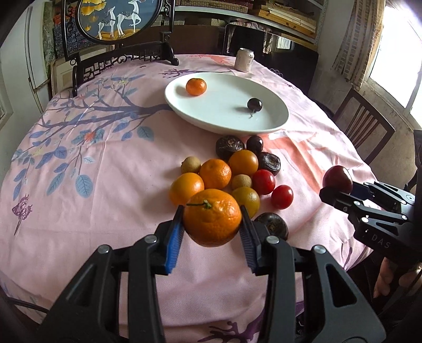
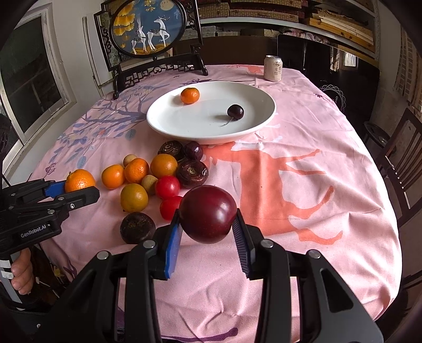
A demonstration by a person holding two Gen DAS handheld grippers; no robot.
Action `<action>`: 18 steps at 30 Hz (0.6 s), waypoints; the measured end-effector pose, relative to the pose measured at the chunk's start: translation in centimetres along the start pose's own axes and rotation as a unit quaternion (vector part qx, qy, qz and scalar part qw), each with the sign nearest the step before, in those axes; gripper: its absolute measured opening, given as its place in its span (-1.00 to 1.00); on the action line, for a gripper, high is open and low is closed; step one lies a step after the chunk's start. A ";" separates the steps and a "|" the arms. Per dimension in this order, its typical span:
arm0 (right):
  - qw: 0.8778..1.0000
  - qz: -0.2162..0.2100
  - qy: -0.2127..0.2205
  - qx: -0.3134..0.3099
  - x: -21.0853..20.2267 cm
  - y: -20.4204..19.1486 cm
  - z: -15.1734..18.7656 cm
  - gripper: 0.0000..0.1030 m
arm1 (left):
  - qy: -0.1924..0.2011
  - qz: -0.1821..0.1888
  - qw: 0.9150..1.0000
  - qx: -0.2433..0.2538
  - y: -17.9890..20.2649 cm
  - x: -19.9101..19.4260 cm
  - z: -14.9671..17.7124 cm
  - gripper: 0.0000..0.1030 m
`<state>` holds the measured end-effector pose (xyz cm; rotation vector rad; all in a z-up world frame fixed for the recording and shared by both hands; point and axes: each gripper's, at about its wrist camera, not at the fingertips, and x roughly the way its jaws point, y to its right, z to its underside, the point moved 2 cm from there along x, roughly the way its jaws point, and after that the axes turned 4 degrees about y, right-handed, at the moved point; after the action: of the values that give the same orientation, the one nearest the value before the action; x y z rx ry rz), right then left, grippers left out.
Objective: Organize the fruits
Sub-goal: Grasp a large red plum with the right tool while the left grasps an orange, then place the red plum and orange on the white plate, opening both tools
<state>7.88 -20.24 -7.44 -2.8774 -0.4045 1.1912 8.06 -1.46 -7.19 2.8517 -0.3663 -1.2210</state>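
Observation:
My left gripper (image 1: 212, 219) is shut on a mandarin orange (image 1: 212, 217) and holds it above the near side of the fruit pile (image 1: 232, 171). My right gripper (image 2: 208, 217) is shut on a dark red plum (image 2: 207, 213), held above the table to the right of the pile (image 2: 158, 179). The white oval plate (image 1: 274, 116) stands beyond the pile and holds a small mandarin (image 1: 196, 86) and a dark cherry (image 1: 254, 104). The plate (image 2: 258, 105) shows the same two fruits in the right wrist view. The pile holds oranges, red tomatoes, longans and dark water chestnuts.
A pink patterned cloth (image 1: 92, 184) covers the round table. A drink can (image 1: 244, 60) stands at the far edge behind the plate. A framed deer screen (image 1: 118, 18) on a dark stand is at the far left. A wooden chair (image 1: 366, 126) stands at the right.

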 end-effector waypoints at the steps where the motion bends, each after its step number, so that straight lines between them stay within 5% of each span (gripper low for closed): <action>1: 1.000 0.000 0.000 0.000 0.1 0.0 -0.1 -0.26 | 0.002 -0.002 1.000 0.002 0.1 0.0 -0.3 -0.21; 9: 1.000 -0.008 -0.001 -0.014 1.3 0.3 -3.0 -0.26 | 0.005 -0.007 1.000 0.018 -0.6 1.6 -5.7 -0.21; 18: 0.999 -0.015 -0.008 -0.030 9.4 2.6 -14.9 -0.26 | -0.037 -0.039 0.998 -0.026 -3.4 11.7 -17.1 -0.21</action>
<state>25.20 -19.12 -3.63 -2.9029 -0.4919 1.2180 28.79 -2.07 -4.07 2.8072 -0.2231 -1.3299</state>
